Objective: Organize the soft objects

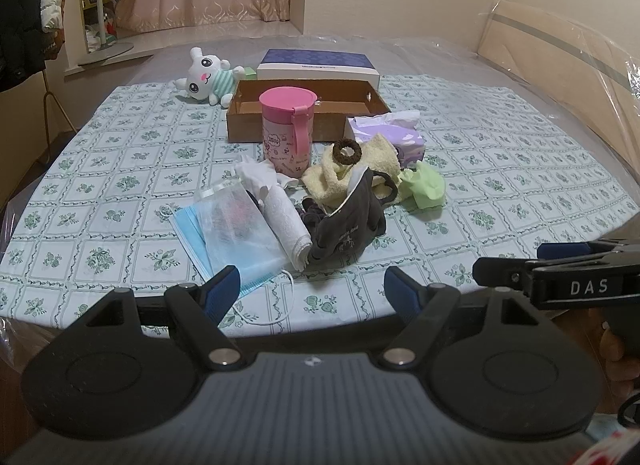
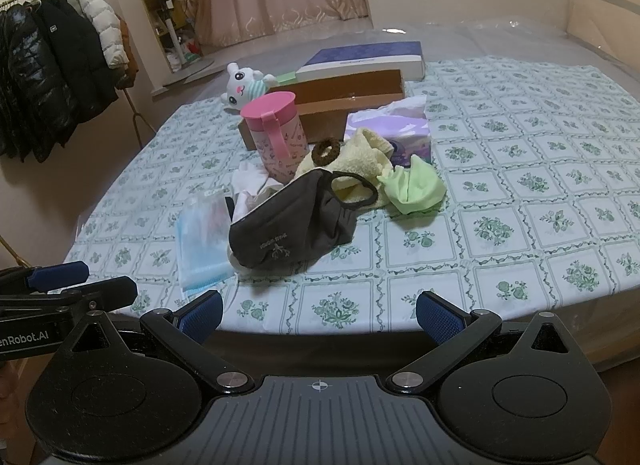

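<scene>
A pile of soft things lies mid-table: a dark grey cloth mask (image 1: pixel 352 225) (image 2: pixel 292 225), a yellow towel (image 1: pixel 360 169) (image 2: pixel 356 165) with a brown hair tie (image 1: pixel 347 151) (image 2: pixel 325 150) on it, a green cloth (image 1: pixel 424 185) (image 2: pixel 412 187), a rolled white cloth (image 1: pixel 286 221), a mesh pouch (image 1: pixel 236 221) on a blue surgical mask (image 1: pixel 192 237) (image 2: pixel 196 261). A white plush bunny (image 1: pixel 208 77) (image 2: pixel 244 83) lies at the back left. My left gripper (image 1: pixel 312 289) is open and empty at the near edge. My right gripper (image 2: pixel 318 315) is open and empty, right of the left one.
An open cardboard box (image 1: pixel 240 125) (image 2: pixel 360 83) stands behind the pile, with a blue-topped box (image 1: pixel 316 63) (image 2: pixel 368 57) behind it. A pink lidded cup (image 1: pixel 287 129) (image 2: pixel 276 133) and a purple tissue pack (image 1: pixel 396 137) (image 2: pixel 396 133) stand by the pile. Coats (image 2: pixel 52 77) hang at the left.
</scene>
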`<action>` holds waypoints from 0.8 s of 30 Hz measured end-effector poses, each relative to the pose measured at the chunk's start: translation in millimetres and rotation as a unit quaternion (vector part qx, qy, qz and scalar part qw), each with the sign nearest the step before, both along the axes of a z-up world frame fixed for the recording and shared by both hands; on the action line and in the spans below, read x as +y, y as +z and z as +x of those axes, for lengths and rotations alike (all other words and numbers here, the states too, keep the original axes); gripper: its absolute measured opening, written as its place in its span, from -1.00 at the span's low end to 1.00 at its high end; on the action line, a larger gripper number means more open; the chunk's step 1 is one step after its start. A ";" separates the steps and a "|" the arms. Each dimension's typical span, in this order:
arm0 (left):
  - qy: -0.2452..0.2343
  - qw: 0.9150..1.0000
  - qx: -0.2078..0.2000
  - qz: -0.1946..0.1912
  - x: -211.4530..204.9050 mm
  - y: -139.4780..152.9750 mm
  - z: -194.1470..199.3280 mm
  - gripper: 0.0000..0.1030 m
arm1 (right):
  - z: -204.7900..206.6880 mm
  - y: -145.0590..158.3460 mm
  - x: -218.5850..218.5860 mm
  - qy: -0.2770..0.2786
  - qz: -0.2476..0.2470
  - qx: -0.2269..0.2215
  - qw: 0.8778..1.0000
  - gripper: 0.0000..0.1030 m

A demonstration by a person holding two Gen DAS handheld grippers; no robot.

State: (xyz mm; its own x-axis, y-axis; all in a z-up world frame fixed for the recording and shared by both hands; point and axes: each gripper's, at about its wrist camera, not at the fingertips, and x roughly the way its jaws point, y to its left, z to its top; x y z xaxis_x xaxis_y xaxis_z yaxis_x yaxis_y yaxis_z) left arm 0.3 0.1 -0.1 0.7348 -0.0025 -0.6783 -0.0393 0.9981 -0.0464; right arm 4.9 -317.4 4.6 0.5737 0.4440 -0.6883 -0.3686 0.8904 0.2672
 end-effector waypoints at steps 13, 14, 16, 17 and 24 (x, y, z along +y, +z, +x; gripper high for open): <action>0.000 1.000 -0.001 0.001 -0.1 0.0 -0.1 0.50 | 0.4 6.7 -0.2 0.000 0.000 -0.002 1.000 0.99; 0.000 1.000 -0.001 0.001 -0.1 0.0 -0.1 0.50 | 0.9 7.9 -0.8 0.000 0.000 -0.002 1.000 0.99; 0.000 1.000 -0.001 0.001 -0.1 -0.1 0.0 0.50 | 1.6 10.1 -2.0 -0.001 0.000 -0.003 1.000 0.99; 0.000 1.000 0.000 0.001 -0.1 -0.1 0.1 0.50 | 2.4 10.6 -2.0 -0.001 0.000 -0.004 1.000 0.99; 0.000 1.000 -0.001 0.001 -0.1 -0.1 0.0 0.50 | 1.4 8.3 -1.3 -0.001 0.001 -0.005 1.000 0.99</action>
